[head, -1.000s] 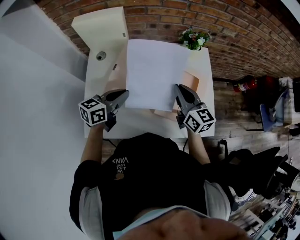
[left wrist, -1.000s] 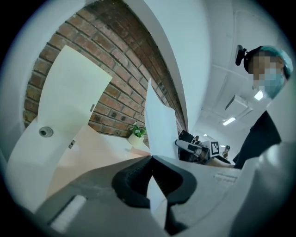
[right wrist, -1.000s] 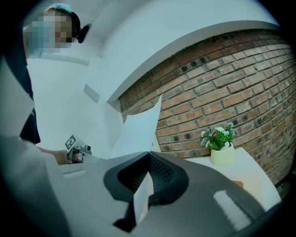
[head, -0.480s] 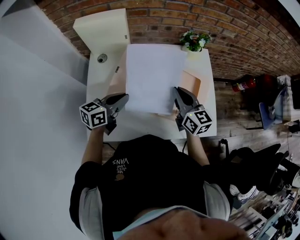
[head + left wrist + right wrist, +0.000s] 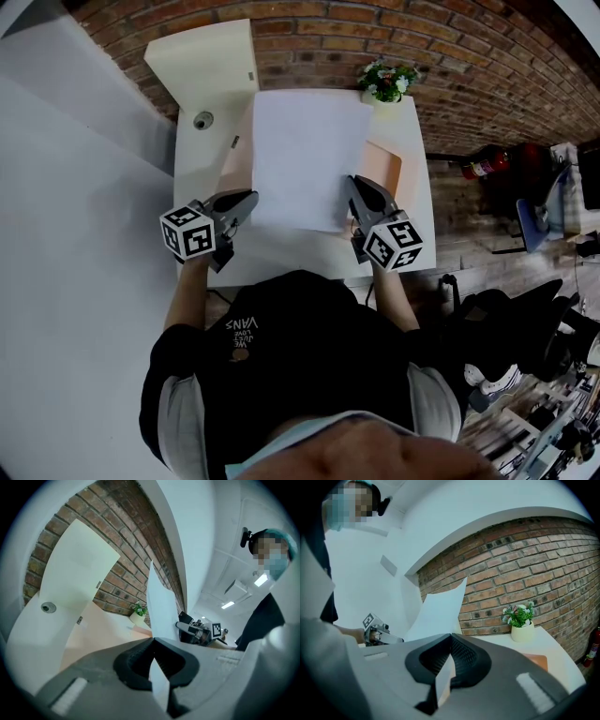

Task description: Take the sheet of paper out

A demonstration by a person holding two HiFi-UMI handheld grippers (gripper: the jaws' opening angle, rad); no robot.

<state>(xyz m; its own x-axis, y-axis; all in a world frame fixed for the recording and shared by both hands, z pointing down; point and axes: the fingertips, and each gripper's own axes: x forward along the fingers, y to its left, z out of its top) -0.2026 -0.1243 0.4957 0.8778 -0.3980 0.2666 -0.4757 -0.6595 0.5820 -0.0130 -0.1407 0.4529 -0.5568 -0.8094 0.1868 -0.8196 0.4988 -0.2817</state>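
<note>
A white sheet of paper (image 5: 305, 159) is held up over the white table (image 5: 281, 255) by both grippers. My left gripper (image 5: 251, 198) is shut on the sheet's near left corner, and the paper's edge (image 5: 161, 606) runs between its jaws. At the near right corner my right gripper (image 5: 352, 181) is shut on the sheet (image 5: 438, 611), which rises from its jaws. A peach folder (image 5: 386, 165) lies on the table under the sheet and shows at its right and left sides. Each gripper view shows the other gripper across the sheet.
A small potted plant (image 5: 386, 79) stands at the table's far right corner against the brick wall. A cream cabinet (image 5: 202, 56) adjoins the table at the far left. A red fire extinguisher (image 5: 480, 170) and chairs stand on the floor to the right.
</note>
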